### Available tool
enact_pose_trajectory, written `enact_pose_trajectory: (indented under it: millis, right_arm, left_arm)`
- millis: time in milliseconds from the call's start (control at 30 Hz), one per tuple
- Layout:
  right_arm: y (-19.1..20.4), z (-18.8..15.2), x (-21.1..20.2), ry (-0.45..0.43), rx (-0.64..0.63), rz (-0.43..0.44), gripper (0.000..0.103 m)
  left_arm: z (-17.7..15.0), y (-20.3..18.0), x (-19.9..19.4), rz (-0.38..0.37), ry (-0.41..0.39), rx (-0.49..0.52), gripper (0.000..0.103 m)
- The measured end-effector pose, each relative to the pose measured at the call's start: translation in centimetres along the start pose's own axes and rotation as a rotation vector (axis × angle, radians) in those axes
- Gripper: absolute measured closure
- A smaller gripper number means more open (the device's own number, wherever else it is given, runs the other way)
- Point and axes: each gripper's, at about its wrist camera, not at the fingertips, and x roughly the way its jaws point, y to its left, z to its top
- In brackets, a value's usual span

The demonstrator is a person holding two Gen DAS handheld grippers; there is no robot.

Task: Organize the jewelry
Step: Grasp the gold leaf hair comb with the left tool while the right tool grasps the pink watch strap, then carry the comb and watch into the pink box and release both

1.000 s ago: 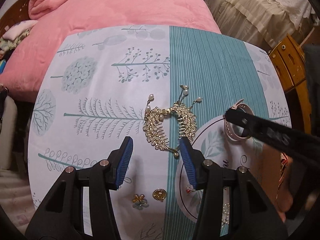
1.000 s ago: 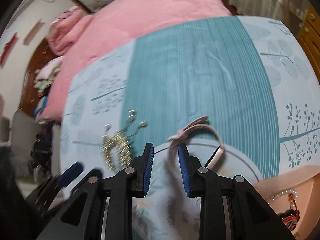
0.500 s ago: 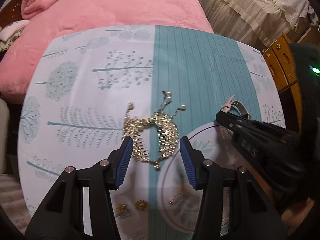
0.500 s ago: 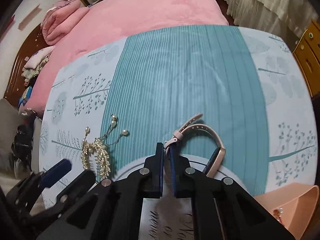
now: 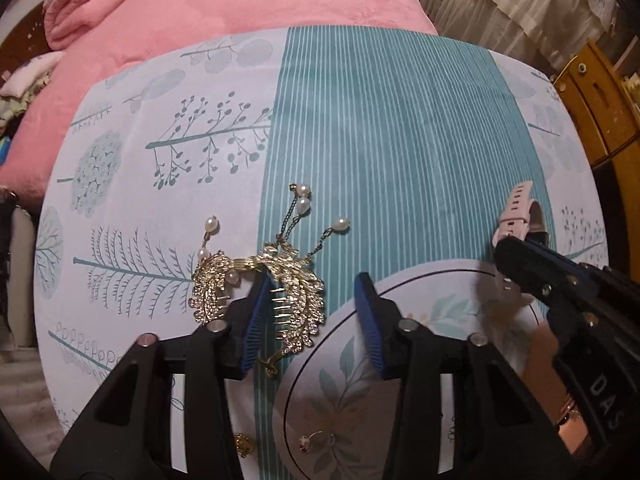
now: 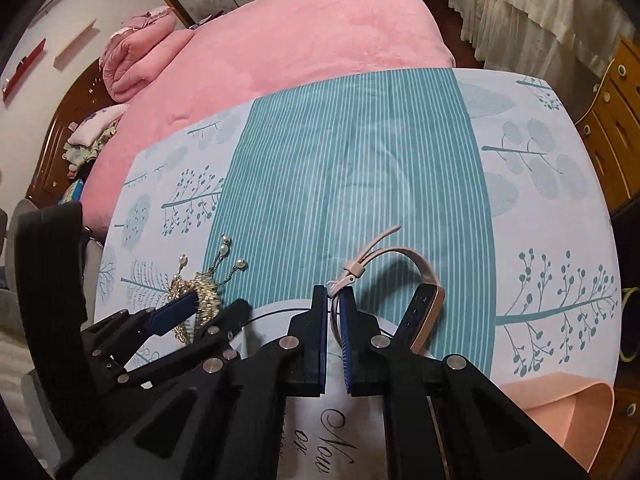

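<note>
Left wrist view: the left claw (image 5: 310, 312), its jaws just closing, straddles one leaf of the gold pearl hair comb (image 5: 260, 286) at centre, ready to lift it.

Right wrist view: the right claw (image 6: 333, 312), clamped on the pink watch (image 6: 416, 300) strap at centre, holds it for moving.

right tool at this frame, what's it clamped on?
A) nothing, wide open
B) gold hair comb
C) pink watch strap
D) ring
C: the right tool is shut on the pink strap of the watch, near its buckle; the gold hair comb sits under the left tool.
</note>
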Motion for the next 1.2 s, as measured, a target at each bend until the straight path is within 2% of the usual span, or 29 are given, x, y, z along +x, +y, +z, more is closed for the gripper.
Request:
enact_pose_trajectory:
  millis: [67, 133, 333, 433, 533, 700, 833, 967, 1200]
  right_arm:
    - [-0.3, -0.2, 0.0, -0.001, 0.000, 0.003, 0.097]
    - [-0.7, -0.5, -0.2, 0.002, 0.000, 0.007, 0.097]
    - [-1.0, -1.5, -1.0, -0.012, -0.009, 0.038, 0.097]
    - [-1.4, -2.1, -2.3, -0.037, 0.009, 0.095, 0.097]
    - [-2.3, -2.9, -4.8, -0.091, 0.052, 0.207, 0.097]
    - [-3.4, -4.7, -10.7, -0.173, 0.054, 0.244, 0.097]
    - [-5.1, -6.6, -15.2, -0.200, 0.039, 0.197, 0.097]
    - [-8.1, -9.3, -18.1, -0.177, 0.056, 0.133, 0.097]
    - [-12.1, -15.0, -18.7, -0.136, 0.133, 0.069, 0.097]
  left_arm:
    - [0.1, -0.6, -0.1, 0.005, -0.008, 0.021, 0.080]
    - [0.0, -1.0, -0.2, 0.023, -0.013, 0.038, 0.080]
    - [-1.0, 0.3, -1.5, -0.042, -0.034, 0.012, 0.081]
    - [-1.6, 0.9, -3.5, -0.054, -0.055, 0.017, 0.081]
    - [-1.9, 1.1, -6.2, -0.066, -0.090, 0.032, 0.081]
    - [-3.1, -0.1, -12.0, -0.096, -0.162, 0.096, 0.081]
    - [-4.2, -1.9, -15.6, -0.148, -0.192, 0.158, 0.081]
    - [-5.6, -4.4, -17.9, -0.202, -0.207, 0.218, 0.081]
    - [-7.5, -10.1, -19.1, -0.279, -0.202, 0.331, 0.081]
